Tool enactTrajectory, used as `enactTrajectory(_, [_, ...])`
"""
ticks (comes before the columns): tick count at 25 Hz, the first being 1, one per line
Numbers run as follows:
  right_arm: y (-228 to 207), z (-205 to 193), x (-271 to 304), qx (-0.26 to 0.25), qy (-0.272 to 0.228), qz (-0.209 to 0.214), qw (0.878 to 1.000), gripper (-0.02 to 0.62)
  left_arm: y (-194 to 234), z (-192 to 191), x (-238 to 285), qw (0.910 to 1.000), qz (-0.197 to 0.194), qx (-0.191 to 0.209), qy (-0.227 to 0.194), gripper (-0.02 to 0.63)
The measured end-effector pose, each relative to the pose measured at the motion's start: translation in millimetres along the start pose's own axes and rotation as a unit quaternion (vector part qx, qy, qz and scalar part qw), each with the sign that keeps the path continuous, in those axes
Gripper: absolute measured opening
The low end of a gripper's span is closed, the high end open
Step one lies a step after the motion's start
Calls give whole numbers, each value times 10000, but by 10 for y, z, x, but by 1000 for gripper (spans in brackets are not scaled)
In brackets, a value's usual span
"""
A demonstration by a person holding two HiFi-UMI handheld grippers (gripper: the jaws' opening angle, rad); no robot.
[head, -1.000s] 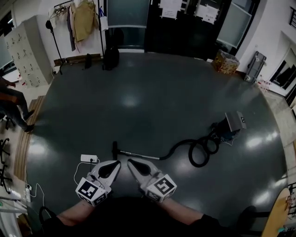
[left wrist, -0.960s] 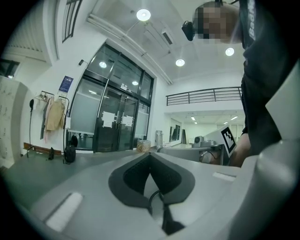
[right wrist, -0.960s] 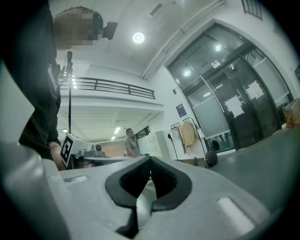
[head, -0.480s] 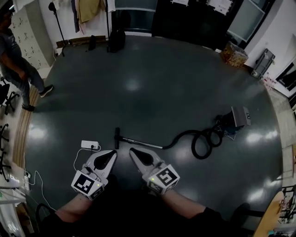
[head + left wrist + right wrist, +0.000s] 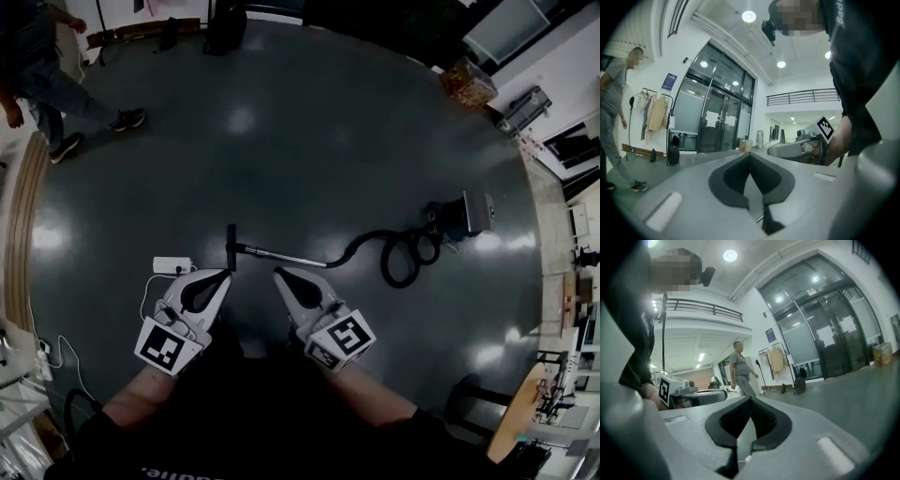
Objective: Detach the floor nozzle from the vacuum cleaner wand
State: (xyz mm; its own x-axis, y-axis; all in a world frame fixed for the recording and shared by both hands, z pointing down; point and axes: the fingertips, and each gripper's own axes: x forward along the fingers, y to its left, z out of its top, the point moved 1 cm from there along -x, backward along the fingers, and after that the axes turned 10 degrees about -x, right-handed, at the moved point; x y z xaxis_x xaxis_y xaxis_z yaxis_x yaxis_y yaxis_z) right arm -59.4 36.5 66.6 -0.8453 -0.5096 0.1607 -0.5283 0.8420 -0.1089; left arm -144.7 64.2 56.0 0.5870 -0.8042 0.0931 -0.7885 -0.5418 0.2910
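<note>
The slim metal wand (image 5: 281,257) lies flat on the glossy dark floor (image 5: 309,159) just ahead of me, long axis left to right. The dark, bar-shaped floor nozzle (image 5: 232,247) sits crosswise at its left end. My left gripper (image 5: 223,274) and right gripper (image 5: 277,273) are closed, holding nothing.
</note>
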Motion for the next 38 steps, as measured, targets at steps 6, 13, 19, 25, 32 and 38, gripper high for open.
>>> enactTrajectory(6, [-172, -130, 235, 72, 167, -134, 9997, -2, 454, -170, 139, 9997, 94, -149, 170, -2])
enactTrajectory(13, [-598, -395, 223, 406, 97, 15, 9991, -2, 538, -410, 576, 9977, 363, -207, 536, 0])
enactTrajectory(19, [-996, -748, 174, 616, 214, 213, 9976, -2, 608, -790, 992, 9958, 466, -94, 787, 28])
enactTrajectory(25, [-1255, -1179, 30, 794, 284, 220, 9962, 14, 721, -1257, 1295, 9934, 623, 66, 959, 58])
enactTrajectory(32, [-1434, -1672, 167, 694, 517, 118, 9962, 34, 821, -1773, 1633, 9889, 230, 370, 1423, 95])
enactTrajectory(38, [-1515, -2345, 429, 657, 655, -9, 9957, 55, 1067, -2438, 1740, 9828, -89, 642, 1730, 120])
